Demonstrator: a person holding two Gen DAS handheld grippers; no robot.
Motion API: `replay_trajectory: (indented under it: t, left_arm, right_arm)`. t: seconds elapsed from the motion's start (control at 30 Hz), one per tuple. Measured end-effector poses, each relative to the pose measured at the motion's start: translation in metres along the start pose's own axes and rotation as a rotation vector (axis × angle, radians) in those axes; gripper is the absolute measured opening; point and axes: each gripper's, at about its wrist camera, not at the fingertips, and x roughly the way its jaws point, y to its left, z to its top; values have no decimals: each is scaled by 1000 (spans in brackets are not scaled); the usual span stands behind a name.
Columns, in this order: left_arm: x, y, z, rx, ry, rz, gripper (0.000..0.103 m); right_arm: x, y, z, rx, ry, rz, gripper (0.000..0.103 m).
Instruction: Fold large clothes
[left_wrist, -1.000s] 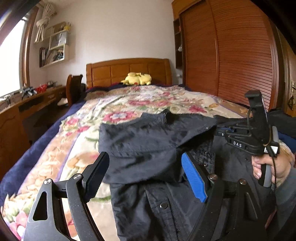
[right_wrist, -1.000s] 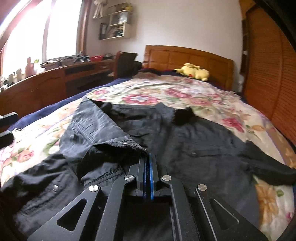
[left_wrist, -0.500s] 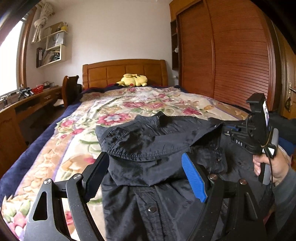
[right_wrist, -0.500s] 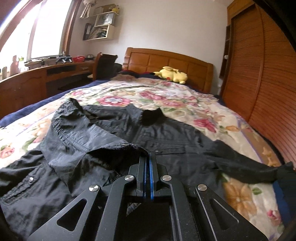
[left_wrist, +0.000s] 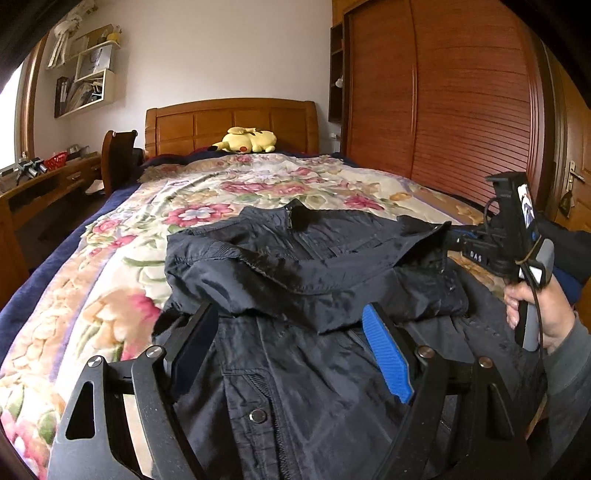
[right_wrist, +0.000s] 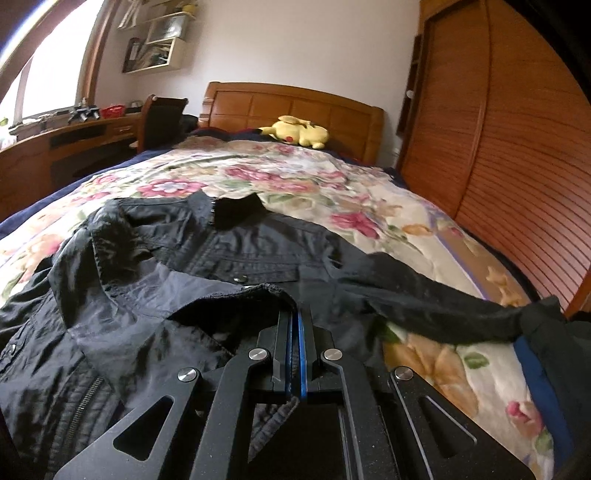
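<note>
The right gripper (right_wrist: 293, 332) has its fingers (right_wrist: 279, 343) pressed together on a fold of the black, lightweight zip-front jacket (right_wrist: 221, 266), pinching a hemmed edge of the cloth that bunches just ahead of the tips. In the left wrist view that same gripper (left_wrist: 448, 236) shows at the right, held by the person's right hand (left_wrist: 535, 314) in a grey sleeve, with the jacket's edge lifted at its tips.

The left gripper (left_wrist: 284, 332) hangs over the jacket (left_wrist: 295, 280) with its fingers (left_wrist: 386, 354) spread wide, one black pad and one blue, gripping nothing; dark cloth lies under and between them.

The jacket lies spread on the floral quilt (right_wrist: 332, 199) of the bed, collar toward the wooden headboard (right_wrist: 295, 107), one side folded over the front and one sleeve (right_wrist: 443, 306) stretched out toward the bed's right edge. A yellow plush toy (right_wrist: 299, 133) rests by the headboard. A slatted wooden wardrobe (left_wrist: 461, 103) stands to the right, a wooden desk (right_wrist: 55, 147) and chair to the left.
</note>
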Motion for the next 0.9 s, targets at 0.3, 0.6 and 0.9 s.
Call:
replay_trajectory:
  t: [0.3,0.6,0.9]
  left_arm:
    - [21,-13,-10,16,38,-11,81]
    - [27,-11,-8,6,32,-4,81]
    - [34,0,-6,-21,36,-2,81]
  right_arm:
    - [26,-18,12,-79,65,-54,2]
    - [55,-38,33,-176,144,-62,2]
    - [63,-61,25,-113,173,38,11]
